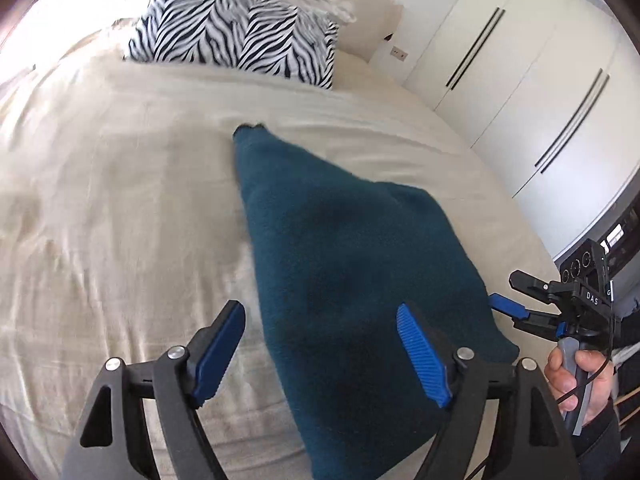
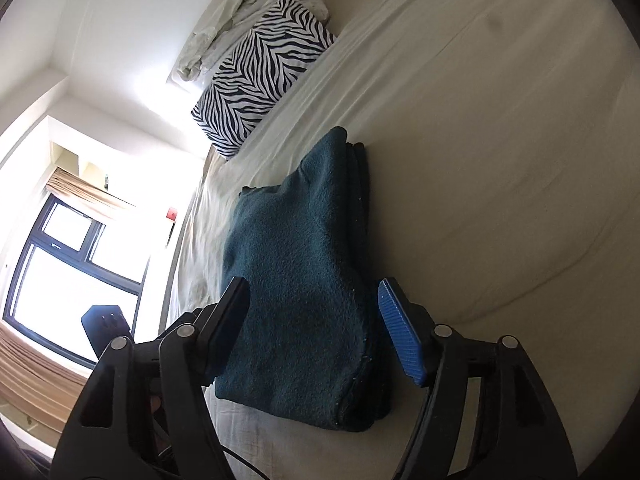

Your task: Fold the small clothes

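Teal fleece: a small garment (image 1: 352, 272), thick and fuzzy, lies on the bed (image 1: 120, 208) near its right edge, already doubled over; in the right wrist view several layers stack along its right side (image 2: 316, 280).
Garment shape: wide at the near end, narrowing to a corner at the far end; a flap looks raised on the left side in the right wrist view, so the bundle is not flat yet.
Left hand-held gripper (image 1: 320, 356): fingers spread wide, nothing between them; it hovers over the near left edge of the garment, not visibly touching.
Right hand-held gripper (image 2: 316, 330): also spread wide and straddling the near end of the garment; whether the pads touch the fleece cannot be told. Seen from the left wrist view it sits at the garment's near right corner (image 1: 508, 306), held in a hand (image 1: 576, 376).
Step (judgement): late in the fold, likely between folds or just after letting go.
Next move (judgement): pinch the two near corners, or press the raised flap down; thick fleece will spring back, so a firm, deep pinch through all layers is needed.
Surface: cream sheet, soft and wrinkled, will give under pressure.
Room: zebra-print pillow (image 1: 236, 32) at the far end with crumpled white bedding (image 2: 236, 12) behind it; white wardrobe (image 1: 532, 80) on the right; bright window (image 2: 68, 276) to the left.
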Motion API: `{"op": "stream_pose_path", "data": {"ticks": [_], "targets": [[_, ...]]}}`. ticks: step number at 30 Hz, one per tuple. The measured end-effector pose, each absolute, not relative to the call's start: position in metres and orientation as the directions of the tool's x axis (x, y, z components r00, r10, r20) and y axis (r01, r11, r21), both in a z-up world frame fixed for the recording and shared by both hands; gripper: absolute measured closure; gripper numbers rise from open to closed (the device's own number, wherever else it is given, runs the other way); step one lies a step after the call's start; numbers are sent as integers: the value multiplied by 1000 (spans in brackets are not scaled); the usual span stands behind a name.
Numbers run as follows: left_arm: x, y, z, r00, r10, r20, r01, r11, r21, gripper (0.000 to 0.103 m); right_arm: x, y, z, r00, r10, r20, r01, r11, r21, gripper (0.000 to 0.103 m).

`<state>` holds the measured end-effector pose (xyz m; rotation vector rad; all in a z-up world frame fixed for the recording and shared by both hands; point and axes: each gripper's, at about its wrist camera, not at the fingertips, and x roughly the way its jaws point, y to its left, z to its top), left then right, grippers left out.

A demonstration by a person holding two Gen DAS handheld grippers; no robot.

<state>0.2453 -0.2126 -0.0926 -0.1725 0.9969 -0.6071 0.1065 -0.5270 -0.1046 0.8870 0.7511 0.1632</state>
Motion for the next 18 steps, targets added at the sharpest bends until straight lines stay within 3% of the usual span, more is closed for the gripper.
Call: {"op": "stream_pose_path", "data": {"ticks": [3,7,8,9,10,13,18], "targets": [[265,-208,-116,277,-613,-740,320,785,-530,23,134,-531,-122,657,501,-563,204,602,772,37],[279,-229,-132,203,-610,-766,322,780,-536,25,164,-525,-132,628,515,-583,212,608,765,39],[283,-235,-133,190,-603,-775,326,783,-530,30,170,-520,-131,612,521,-595,201,625,754,40],[286,-240,-133,184,-594,-783,320,789,-524,32,177,-514,-130,595,505,-626,207,656,726,46],[290,-242,-133,180,-591,-787,311,793,-524,39,185,-507,-130,576,479,-662,213,694,688,58],[293,-244,-128,167,-585,-793,306,796,-523,56,196,-497,-125,545,417,-727,232,759,609,77],[269,-234,-102,210,-542,-814,368,815,-448,62,178,-460,-86,574,295,-764,187,861,473,81]]}}
